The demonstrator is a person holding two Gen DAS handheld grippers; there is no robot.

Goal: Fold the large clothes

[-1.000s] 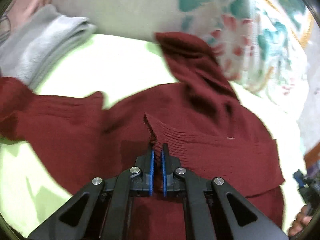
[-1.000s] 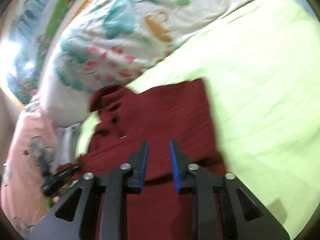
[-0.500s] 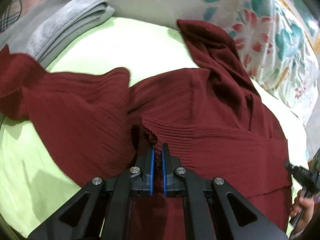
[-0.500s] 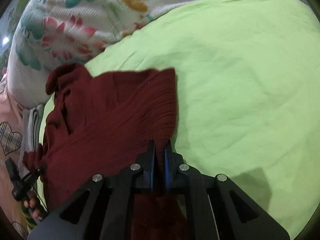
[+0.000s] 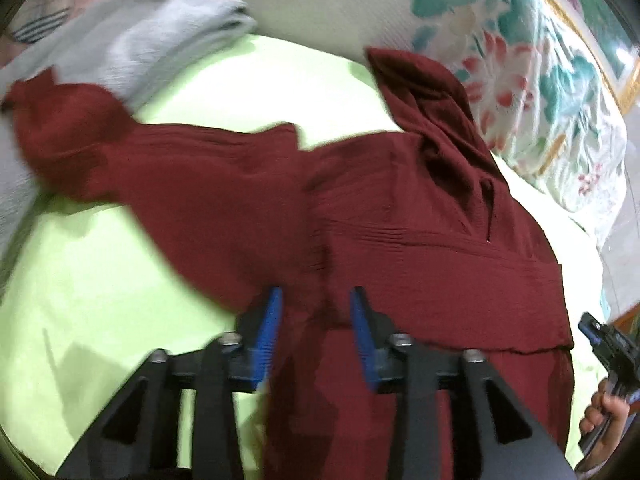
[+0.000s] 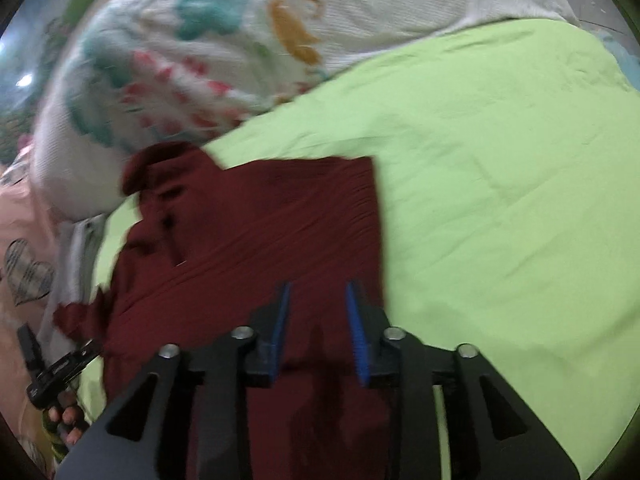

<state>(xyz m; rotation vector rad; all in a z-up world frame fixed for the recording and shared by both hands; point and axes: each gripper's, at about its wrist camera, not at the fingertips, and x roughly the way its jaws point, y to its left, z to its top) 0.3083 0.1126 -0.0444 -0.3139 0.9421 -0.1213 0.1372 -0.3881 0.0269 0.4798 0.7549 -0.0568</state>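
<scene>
The left claw [image 5: 316,312] is opening, and its two blue pads [image 5: 266,328] stand apart. The dark red ribbed knit sweater [image 5: 400,248] lies under and between them, but the pads do not press on it. The right claw [image 6: 316,308] is opening too. Its blue pads [image 6: 356,332] also stand apart over the sweater [image 6: 260,240], near the straight edge of the cloth, and they do not pinch it.

The sweater lies spread out on the bed, on a light green sheet [image 6: 500,200]. One sleeve [image 5: 80,140] goes out to the left in the left claw's view. Its far end touches a folded grey cloth [image 5: 132,40]. Another part of the sweater reaches up to a big white pillow with red and green flowers [image 5: 540,100]. That pillow lies along the far side of the bed, just beside the sweater.

In the right claw's view a pink cloth with a checked heart [image 6: 24,272] shows at the left edge. A hand [image 6: 66,420] holding the other black tool shows low on the left.
</scene>
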